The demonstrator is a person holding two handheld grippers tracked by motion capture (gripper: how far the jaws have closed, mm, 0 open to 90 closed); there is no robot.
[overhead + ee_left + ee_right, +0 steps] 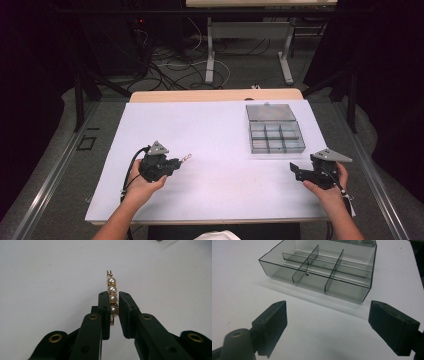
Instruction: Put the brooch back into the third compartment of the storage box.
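The white surface [215,150] runs wide and bare under both your hands, with open room all round; its near edge sits just under your wrists and the wooden far edge lies behind the box. The clear divided box [275,131] sits toward the far right, lid laid open behind it, compartments empty as far as the right gripper view lets you tell. That open lid likely leaves the cells free for dropping something in from above. Your right gripper [296,170] rests near the right edge, just short of the box, its fingers [272,322] spread wide with nothing between them, pointed at the box's near wall [317,285]. Your left gripper [181,161] is at the left middle, well apart from the box, fingers [103,312] drawn narrow and pinching a pearl bar pin [112,297] by its lower beads. The pin sticks out lengthwise beyond the fingertips, so the small gold clasp end leads. Judged from this, a clear diagonal path lies between pin and box, no obstacle on it.
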